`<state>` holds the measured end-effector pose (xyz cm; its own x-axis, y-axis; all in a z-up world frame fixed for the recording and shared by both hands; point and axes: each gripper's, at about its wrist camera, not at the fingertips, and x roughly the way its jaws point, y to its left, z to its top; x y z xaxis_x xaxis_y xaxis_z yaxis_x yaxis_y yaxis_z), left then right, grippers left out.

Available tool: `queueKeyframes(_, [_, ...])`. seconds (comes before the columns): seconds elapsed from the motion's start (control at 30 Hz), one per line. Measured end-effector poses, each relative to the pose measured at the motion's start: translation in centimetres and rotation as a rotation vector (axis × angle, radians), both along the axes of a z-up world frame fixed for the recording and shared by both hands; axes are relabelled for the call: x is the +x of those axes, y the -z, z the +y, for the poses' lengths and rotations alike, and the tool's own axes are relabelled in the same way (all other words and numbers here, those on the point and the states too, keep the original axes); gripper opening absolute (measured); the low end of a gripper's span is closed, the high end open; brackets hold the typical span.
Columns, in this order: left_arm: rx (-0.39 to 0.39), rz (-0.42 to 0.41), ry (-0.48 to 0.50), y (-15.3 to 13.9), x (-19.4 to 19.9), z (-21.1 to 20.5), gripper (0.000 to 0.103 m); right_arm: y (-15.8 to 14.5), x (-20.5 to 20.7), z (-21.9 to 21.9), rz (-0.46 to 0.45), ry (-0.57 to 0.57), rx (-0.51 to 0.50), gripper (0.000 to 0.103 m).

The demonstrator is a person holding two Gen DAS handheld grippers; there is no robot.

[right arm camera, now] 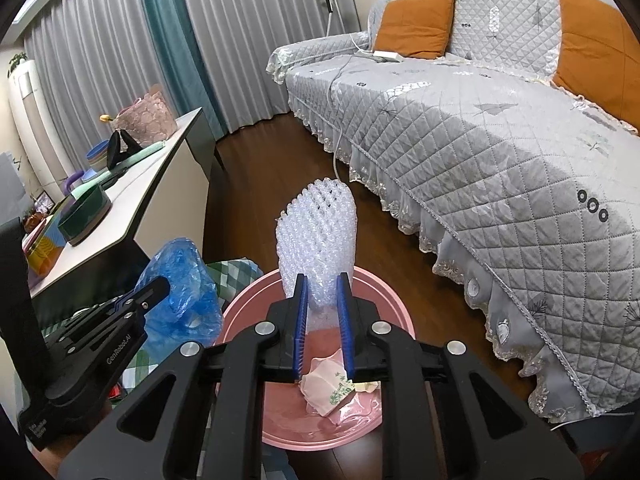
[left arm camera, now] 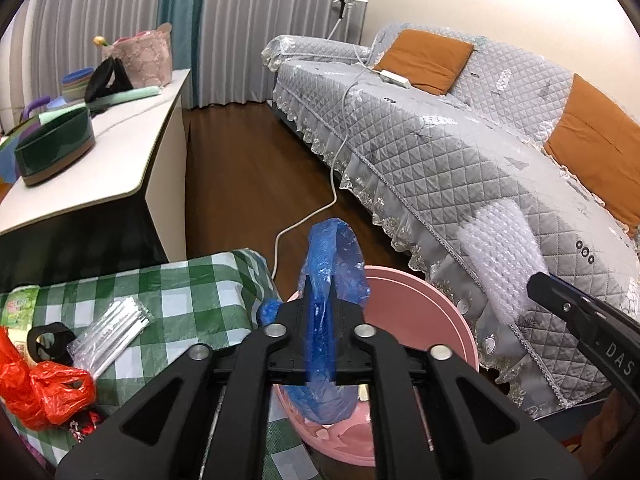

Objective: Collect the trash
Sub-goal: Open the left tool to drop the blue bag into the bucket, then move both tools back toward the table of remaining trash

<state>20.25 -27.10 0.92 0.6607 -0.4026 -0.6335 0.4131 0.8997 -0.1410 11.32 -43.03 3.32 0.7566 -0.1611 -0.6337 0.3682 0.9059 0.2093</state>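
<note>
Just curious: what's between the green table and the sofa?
The pink bin, on dark wood floor crossed by a white cable, seen in the left wrist view.

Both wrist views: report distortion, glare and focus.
Left wrist view: fisheye bends the sofa edge into an arc; dark vignette at corners; the blue bag in the left tongs looks sharp. Right wrist view: same bowing; bubble wrap glints, not blown out; pink bin evenly lit.

Bin (right arm camera: 256, 292) near centre on floor, paper (right arm camera: 332, 384) inside. Above bin: bubble wrap (right arm camera: 320, 236) between right gripper (right arm camera: 323, 312) fingers, bag (left arm camera: 328, 264) clamped in left gripper (left arm camera: 322, 320) at bin's left rim. Left of bin: checked table (left arm camera: 192, 280) bearing straws (left arm camera: 116, 328). Far left: counter (left arm camera: 132, 136). Right: sofa (right arm camera: 460, 128), cushions (right arm camera: 416, 24) at its back.
</note>
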Motion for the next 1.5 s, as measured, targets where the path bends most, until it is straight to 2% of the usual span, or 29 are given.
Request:
queueKeyframes(0.07, [-0.008,0.004,-0.013,-0.1,0.2,0.3,0.03,0.1,-0.1,-0.4,0.001,0.021,0.013,0.042])
queueKeyframes(0.1, [-0.007,0.004,-0.018,-0.2,0.2,0.4,0.03,0.1,-0.2,-0.5,0.0,0.032,0.016,0.046])
queueKeyframes(0.23, [-0.007,-0.006,-0.022,-0.8,-0.1,0.8,0.03,-0.1,-0.3,-0.7,-0.005,0.045,0.015,0.047])
queueKeyframes(0.53, [-0.014,-0.033,-0.047,-2.6,-1.4,2.6,0.03,-0.8,-1.0,-0.9,-0.036,0.06,0.023,0.047])
queueKeyframes(0.8, [-0.024,-0.075,-0.079,-4.9,-3.5,6.1,0.03,-1.8,-1.8,-0.5,-0.077,0.057,0.032,0.047])
queueKeyframes(0.93, [-0.026,-0.092,-0.097,-5.7,-4.9,8.4,0.025,-2.4,-2.2,0.3,-0.098,0.038,0.034,0.047])
queueKeyframes(1.07, [-0.03,-0.106,-0.121,-6.2,-6.3,11.1,0.023,-3.3,-2.7,2.1,-0.135,-0.005,0.012,0.046])
queueKeyframes(1.17, [-0.033,-0.113,-0.143,-6.4,-7.2,13.5,0.022,-3.9,-2.8,3.8,-0.162,-0.047,0.01,0.037])
queueKeyframes(1.33, [-0.028,-0.13,-0.19,-6.8,-8.4,18.2,0.022,-4.6,-3.0,7.3,-0.2,-0.138,-0.01,0.029])
queueKeyframes(1.5, [-0.008,-0.142,-0.243,-6.7,-9.1,23.4,0.022,-4.2,-2.3,10.9,-0.2,-0.234,-0.027,0.028])
